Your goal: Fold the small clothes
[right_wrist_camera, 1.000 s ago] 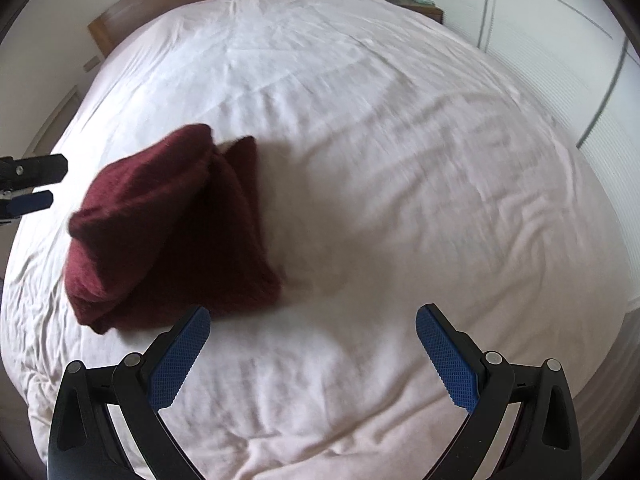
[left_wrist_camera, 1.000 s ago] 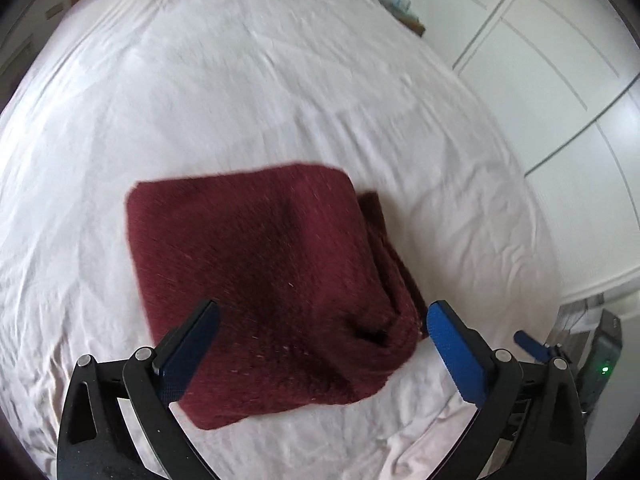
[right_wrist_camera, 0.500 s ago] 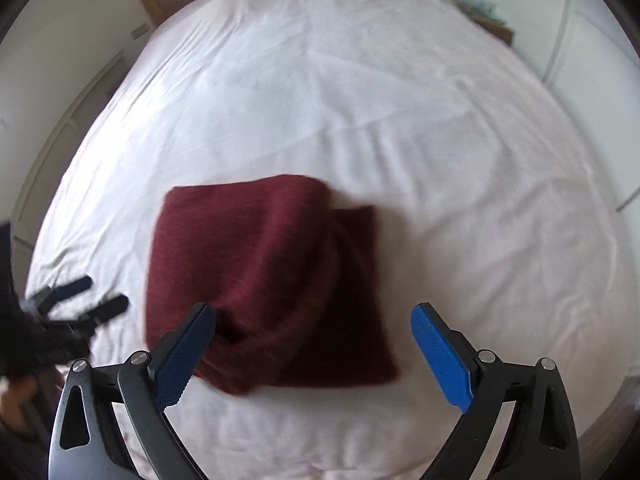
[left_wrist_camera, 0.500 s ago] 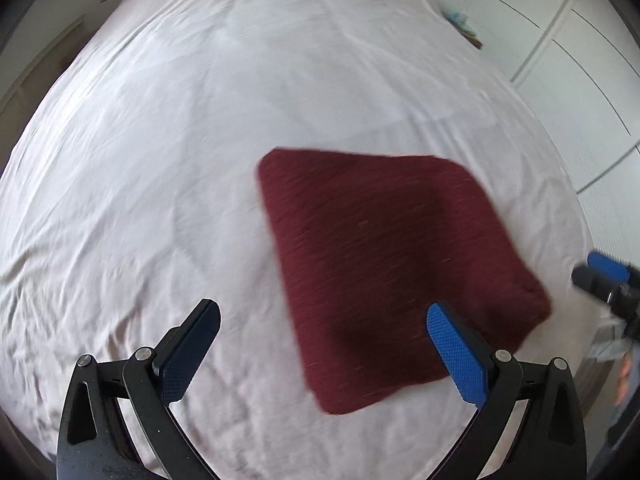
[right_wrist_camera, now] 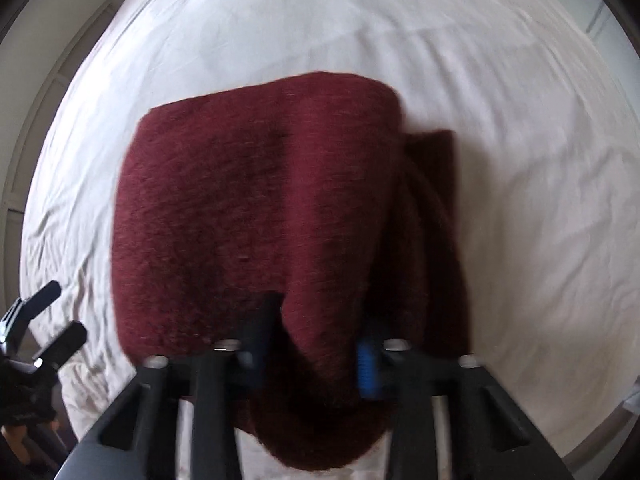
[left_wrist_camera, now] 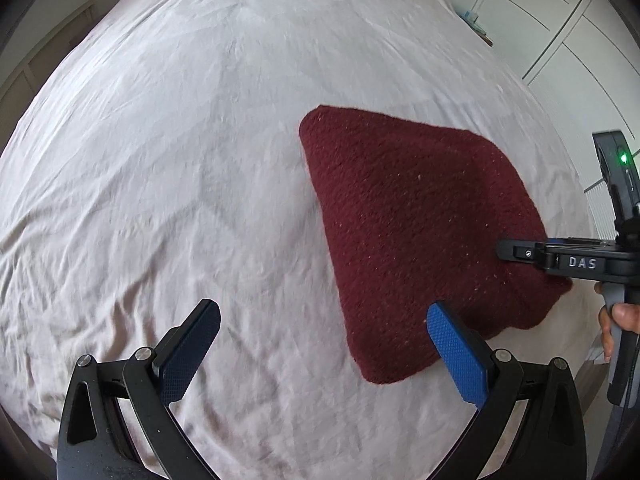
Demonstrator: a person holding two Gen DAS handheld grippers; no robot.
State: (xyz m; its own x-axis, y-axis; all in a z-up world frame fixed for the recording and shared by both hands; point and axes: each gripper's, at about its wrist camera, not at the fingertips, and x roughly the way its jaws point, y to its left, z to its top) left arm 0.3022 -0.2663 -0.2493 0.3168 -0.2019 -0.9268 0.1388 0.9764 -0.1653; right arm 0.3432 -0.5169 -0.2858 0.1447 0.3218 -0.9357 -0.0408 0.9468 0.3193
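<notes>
A folded maroon knit garment [left_wrist_camera: 420, 232] lies on the white bed sheet [left_wrist_camera: 160, 160]. My left gripper [left_wrist_camera: 320, 344] is open above bare sheet at the garment's left side, its right pad over the near corner. In the right wrist view the garment [right_wrist_camera: 260, 200] fills the middle, and my right gripper [right_wrist_camera: 316, 344] is closing on its near edge, with a bunched fold pressed between the blue pads. Seen from the left wrist, the right gripper [left_wrist_camera: 506, 254] reaches onto the garment's right edge. The left gripper [right_wrist_camera: 52, 320] shows at the lower left of the right wrist view.
White wardrobe doors [left_wrist_camera: 580, 40] stand beyond the bed's right side, with a small nightstand [left_wrist_camera: 476, 24] near the far corner. A person's fingers [left_wrist_camera: 618, 316] hold the right gripper's handle. The sheet is wrinkled all around the garment.
The right gripper came over the garment's near edge and its jaws went from wide open to pinching a fold. The left gripper slid left off the garment and stayed open.
</notes>
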